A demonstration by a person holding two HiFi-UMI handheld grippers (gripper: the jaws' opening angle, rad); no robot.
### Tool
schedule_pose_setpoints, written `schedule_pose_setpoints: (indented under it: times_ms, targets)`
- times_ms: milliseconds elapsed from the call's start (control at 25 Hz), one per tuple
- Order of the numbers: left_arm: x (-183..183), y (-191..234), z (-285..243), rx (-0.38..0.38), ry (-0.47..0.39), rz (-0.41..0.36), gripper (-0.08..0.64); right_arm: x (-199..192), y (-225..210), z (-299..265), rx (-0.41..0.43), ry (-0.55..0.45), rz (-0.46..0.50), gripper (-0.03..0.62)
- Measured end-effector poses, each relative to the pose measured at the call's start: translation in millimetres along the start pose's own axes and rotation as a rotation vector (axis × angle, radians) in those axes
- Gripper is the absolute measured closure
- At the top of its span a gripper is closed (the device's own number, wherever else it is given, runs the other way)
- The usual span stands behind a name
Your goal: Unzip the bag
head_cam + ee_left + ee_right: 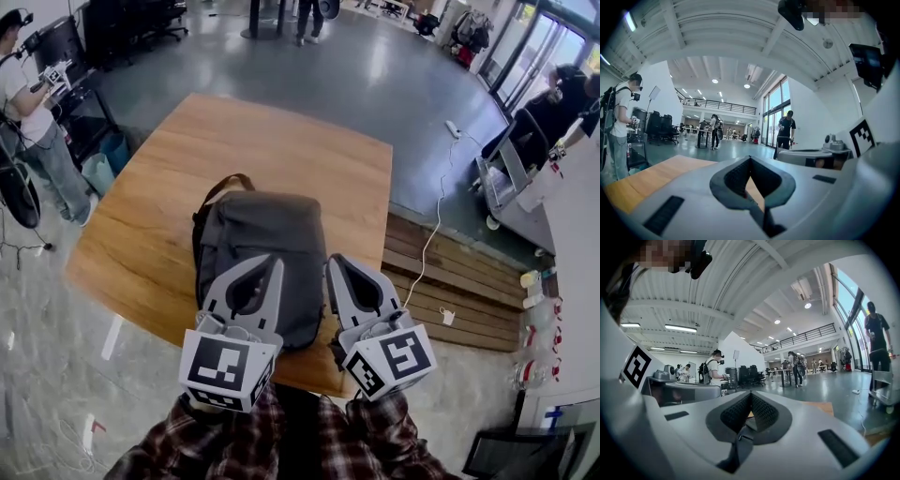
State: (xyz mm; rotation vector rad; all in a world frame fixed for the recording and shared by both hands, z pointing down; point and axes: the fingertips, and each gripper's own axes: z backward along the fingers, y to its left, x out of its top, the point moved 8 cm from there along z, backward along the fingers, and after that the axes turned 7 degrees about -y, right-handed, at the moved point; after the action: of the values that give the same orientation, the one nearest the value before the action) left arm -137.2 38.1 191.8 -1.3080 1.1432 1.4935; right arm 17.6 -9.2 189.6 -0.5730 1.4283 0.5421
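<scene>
Bag (262, 248), dark grey, lies flat in the middle of a wooden table (309, 159), its handle (230, 181) at the far end. Over its near end hang the left gripper (274, 265) and the right gripper (334, 261), each with jaws pressed together on nothing. Whether they touch the bag is unclear. Risk: both gripper views look out across the room and show no bag, so a reach for the zip pull could miss or pinch fabric. With nothing holding the bag down, a tug may drag it along the table. The zip and its pull cannot be made out, and the grippers cover the bag's near edge
</scene>
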Motion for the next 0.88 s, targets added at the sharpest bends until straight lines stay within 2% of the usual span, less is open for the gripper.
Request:
schedule_pose_setpoints:
  times_ms: [160, 280, 520, 640, 880]
  targets:
    - [-2.3, 3.7, -19.9, -0.059, 0.027, -0.002, 0.552, 0.1, -11.3, -4.3, -0.061, 0.004, -0.007, 0.581]
    - [-15.8, 2.6, -35.8, -0.106, 0.085, -0.004, 0.552, -7.3, -21.9, -5.2, -0.107, 0.021, -0.019, 0.583]
    - [-87.9, 1.8, -58.8, -0.168, 0.277, -0.007, 0.552, -51.4, -40.7, 1.6, -0.195, 0.131, -0.041, 0.583]
    - [-119.2, 1.0, -71.1, -0.201, 0.375, 0.010, 0.552, -77.9, -51.1, 3.7, -0.237, 0.195, -0.085, 0.583]
    - [-183.9, -0.4, -99.8, -0.221, 0.554, 0.057, 0.552, -134.1, -74.8, 1.6, -0.244, 0.330, -0.173, 0.582]
